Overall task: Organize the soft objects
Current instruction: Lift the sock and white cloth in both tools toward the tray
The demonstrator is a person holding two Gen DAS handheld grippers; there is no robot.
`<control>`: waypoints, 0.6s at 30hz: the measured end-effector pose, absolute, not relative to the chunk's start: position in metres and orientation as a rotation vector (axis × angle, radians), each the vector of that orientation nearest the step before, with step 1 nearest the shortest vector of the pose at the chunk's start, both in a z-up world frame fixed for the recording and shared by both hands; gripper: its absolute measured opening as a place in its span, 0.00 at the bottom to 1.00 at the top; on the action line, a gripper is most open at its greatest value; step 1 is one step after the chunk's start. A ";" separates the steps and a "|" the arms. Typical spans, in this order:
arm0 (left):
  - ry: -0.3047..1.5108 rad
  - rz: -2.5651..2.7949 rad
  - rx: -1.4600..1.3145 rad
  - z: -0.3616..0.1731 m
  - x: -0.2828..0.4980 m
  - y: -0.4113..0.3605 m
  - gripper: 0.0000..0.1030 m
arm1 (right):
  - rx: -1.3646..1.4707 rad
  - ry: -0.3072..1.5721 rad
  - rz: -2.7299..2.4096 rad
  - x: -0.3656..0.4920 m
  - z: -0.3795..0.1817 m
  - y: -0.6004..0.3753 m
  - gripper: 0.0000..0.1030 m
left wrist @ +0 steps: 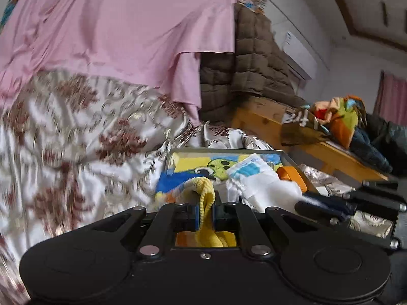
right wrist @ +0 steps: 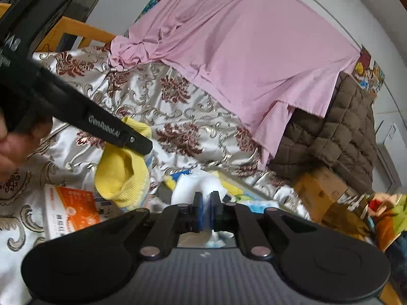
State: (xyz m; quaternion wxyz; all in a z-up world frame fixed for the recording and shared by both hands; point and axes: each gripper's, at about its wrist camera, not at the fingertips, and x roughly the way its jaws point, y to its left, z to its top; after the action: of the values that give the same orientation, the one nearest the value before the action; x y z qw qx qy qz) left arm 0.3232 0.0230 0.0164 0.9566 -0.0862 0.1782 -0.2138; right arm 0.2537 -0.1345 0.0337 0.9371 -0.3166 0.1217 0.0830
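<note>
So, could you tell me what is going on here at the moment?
A person is sorting socks on a bed with a gripper in each hand. The left gripper is shut on a yellow sock and holds it up over the patterned bedspread. The right gripper looks shut on a white sock at a shallow tray of socks.

Open patterned bedspread (right wrist: 178, 106) lies left of the tray (left wrist: 292, 160); pink sheet (right wrist: 241, 45) and brown quilt (right wrist: 343, 132) wall off the far side.
</note>
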 end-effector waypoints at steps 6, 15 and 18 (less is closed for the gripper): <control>0.410 -0.479 -0.157 0.056 0.361 0.011 0.08 | -0.522 0.269 0.212 0.296 0.066 -0.164 0.06; 0.402 -0.437 -0.213 0.077 0.444 -0.024 0.08 | -0.338 0.331 0.223 0.397 0.072 -0.198 0.06; 0.379 -0.424 -0.220 0.075 0.469 -0.038 0.08 | -0.304 0.352 0.216 0.427 0.067 -0.207 0.06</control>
State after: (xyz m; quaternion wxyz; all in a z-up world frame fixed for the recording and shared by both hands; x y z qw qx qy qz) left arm 0.4693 -0.0383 0.0747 0.9539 -0.1083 0.1865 -0.2087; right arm 0.4274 -0.2071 0.0673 0.9674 -0.1501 0.1739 0.1069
